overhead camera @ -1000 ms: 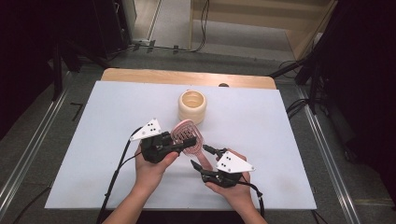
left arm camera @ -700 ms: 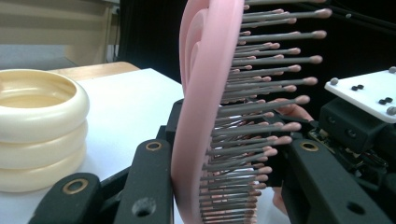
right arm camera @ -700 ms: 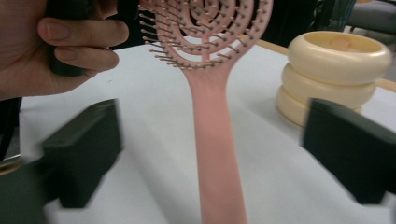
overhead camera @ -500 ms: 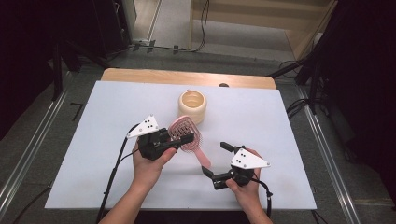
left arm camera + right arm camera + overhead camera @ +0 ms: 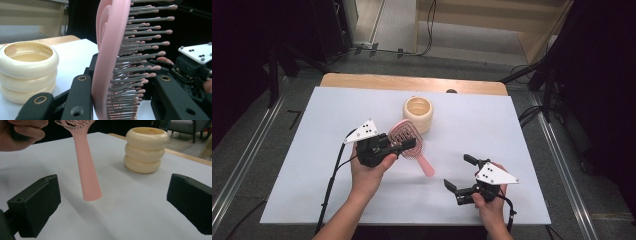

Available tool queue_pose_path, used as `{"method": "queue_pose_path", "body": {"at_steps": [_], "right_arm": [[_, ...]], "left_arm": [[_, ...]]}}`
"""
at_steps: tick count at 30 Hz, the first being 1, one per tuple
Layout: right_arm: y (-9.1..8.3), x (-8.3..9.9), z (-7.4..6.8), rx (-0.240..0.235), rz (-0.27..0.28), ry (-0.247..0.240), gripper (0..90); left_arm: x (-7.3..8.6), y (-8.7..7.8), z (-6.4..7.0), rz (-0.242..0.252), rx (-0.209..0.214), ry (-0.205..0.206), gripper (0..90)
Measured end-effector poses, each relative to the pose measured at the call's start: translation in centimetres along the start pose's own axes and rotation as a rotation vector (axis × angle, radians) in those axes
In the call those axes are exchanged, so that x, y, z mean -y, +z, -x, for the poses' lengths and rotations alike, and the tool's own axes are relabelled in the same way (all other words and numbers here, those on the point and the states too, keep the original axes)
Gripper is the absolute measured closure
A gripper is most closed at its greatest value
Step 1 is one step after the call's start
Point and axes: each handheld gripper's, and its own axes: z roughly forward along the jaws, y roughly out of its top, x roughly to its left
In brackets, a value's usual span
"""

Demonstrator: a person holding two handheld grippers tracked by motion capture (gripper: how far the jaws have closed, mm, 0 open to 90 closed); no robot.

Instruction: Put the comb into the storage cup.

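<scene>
Pink plastic hairbrush (image 5: 408, 141) clamped by its vented, oval head in the left tongs (image 5: 404, 145), lifted off the worktop (image 5: 312, 200) near its middle, slim handle angled toward the near right corner, probably for a handover or to drop it upright into the holder. Right tongs (image 5: 458, 173) spread wide and empty near the front edge, facing the handle tip. Cream holder (image 5: 418, 114), shaped like 3 stacked glossy rings, just beyond the brush, toward the far edge; grey bristles ball-tipped.
</scene>
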Motion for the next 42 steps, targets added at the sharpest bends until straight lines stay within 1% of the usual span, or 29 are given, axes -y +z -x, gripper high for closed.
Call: {"method": "queue_pose_path", "body": {"at_steps": [2,5,7,9,12,14,15,18,20,23,25,28,30,31,34,39,42], "right_arm": [[-0.6,0.2,0.4,0.003,0.002,0.005,0.0],[-1.5,0.4,0.9,0.027,0.016,0.016,0.0],[-2.2,0.6,1.2,0.053,0.031,0.021,0.0],[-2.6,0.8,1.6,0.064,0.037,0.034,0.0],[-3.1,1.1,2.0,0.067,0.039,0.041,0.0],[-3.4,1.4,2.4,0.065,0.038,0.043,0.0],[-3.6,1.5,2.5,0.062,0.038,0.051,0.0],[-4.1,1.8,3.0,0.052,0.044,0.08,0.0],[-4.6,2.0,3.3,0.049,0.048,0.082,0.0],[-5.3,2.3,3.7,0.069,0.052,0.081,0.0],[-5.7,2.5,4.0,0.082,0.052,0.09,0.0],[-6.2,2.9,4.5,0.108,0.051,0.089,0.0],[-6.4,3.0,5.0,0.116,0.059,0.112,0.0],[-6.5,3.1,5.1,0.121,0.06,0.114,0.0],[-6.6,3.2,5.3,0.129,0.062,0.118,0.0],[-6.7,3.2,5.4,0.129,0.067,0.115,0.0],[-6.8,3.3,5.5,0.131,0.069,0.116,0.0]], "left_arm": [[-0.1,0.0,0.0,-0.003,-0.008,0.004,64.8],[-0.3,-0.1,-0.2,-0.004,-0.014,0.006,64.8],[-0.4,-0.1,-0.3,-0.005,-0.019,0.012,64.8],[-0.5,-0.2,-0.3,-0.002,-0.02,0.011,64.8],[-0.8,-0.3,-0.4,-0.003,-0.026,0.02,64.8],[-1.0,-0.3,-0.5,0.003,-0.025,0.019,64.9],[-1.1,-0.3,-0.5,0.005,-0.025,0.015,64.8],[-1.3,-0.4,-0.7,0.0,-0.034,0.022,64.8],[-1.5,-0.4,-0.8,0.002,-0.038,0.024,64.8],[-1.7,-0.5,-1.0,0.008,-0.04,0.019,64.8],[-1.8,-0.5,-1.1,0.007,-0.043,0.02,64.8],[-2.2,-0.5,-1.3,0.006,-0.048,0.021,64.8],[-2.4,-0.5,-1.4,0.007,-0.053,0.022,64.8],[-2.5,-0.5,-1.5,0.009,-0.053,0.025,64.8],[-2.8,-0.5,-1.6,0.019,-0.053,0.022,64.9],[-3.3,-0.5,-2.1,0.019,-0.066,0.02,64.9],[-3.7,-0.5,-2.3,0.019,-0.073,0.027,64.9]]}}
